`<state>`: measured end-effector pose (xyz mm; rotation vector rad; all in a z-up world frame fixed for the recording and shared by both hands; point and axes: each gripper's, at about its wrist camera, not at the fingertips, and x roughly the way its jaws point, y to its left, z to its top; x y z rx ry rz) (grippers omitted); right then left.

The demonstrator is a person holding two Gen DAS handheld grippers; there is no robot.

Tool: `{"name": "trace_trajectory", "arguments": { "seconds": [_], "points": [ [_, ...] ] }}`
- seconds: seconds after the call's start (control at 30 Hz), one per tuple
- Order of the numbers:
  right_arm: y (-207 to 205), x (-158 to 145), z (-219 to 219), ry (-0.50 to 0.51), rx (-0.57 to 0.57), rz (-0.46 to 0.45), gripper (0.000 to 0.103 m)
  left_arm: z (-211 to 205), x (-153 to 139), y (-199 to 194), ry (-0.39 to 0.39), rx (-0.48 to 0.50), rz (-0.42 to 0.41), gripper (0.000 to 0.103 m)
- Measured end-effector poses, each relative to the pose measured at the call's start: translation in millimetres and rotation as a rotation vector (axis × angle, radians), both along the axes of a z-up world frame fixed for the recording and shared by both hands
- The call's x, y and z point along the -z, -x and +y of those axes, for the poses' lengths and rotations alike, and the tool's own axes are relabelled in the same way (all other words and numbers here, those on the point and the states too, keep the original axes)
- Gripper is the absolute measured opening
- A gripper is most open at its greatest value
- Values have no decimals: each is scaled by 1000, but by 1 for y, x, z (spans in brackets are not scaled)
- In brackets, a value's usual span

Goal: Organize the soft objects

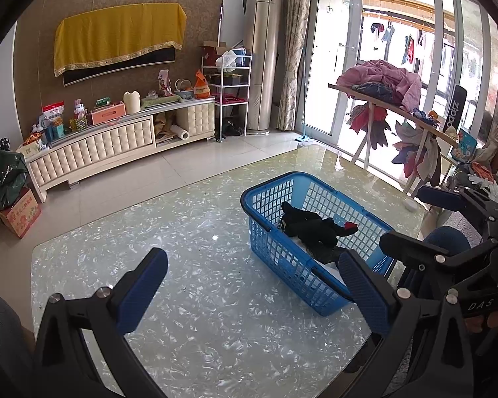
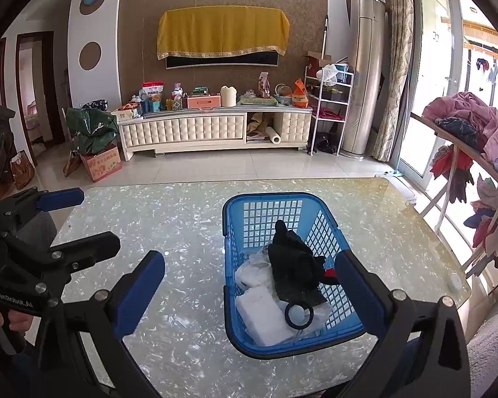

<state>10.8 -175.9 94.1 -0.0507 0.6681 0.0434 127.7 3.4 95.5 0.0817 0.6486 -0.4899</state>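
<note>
The blue plastic lattice basket (image 2: 292, 345) on the pale marbled glass table (image 2: 182, 225) already holds a black plush toy (image 2: 292, 265) and white soft packets (image 2: 262, 318). The left gripper (image 1: 249, 292) and right gripper (image 2: 249, 295) are both spread and empty, and no soft objects lie loose on the tabletop, so sorting looks nearly complete.

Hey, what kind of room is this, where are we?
Most likely a home living room. A low TV cabinet stands under a cloth-draped screen, a tall floor air conditioner stands in the corner, and a rack of clothes sits by glass balcony doors. The blue basket rests on a glass-topped table.
</note>
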Motion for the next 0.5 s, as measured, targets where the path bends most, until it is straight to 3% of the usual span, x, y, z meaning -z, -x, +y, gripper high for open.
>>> {"name": "trace_trajectory", "arguments": {
  "seconds": [0.5],
  "points": [
    [4,-3,3,27,1,-4,103,3,-2,3,10,0,-2,103]
  ]
}}
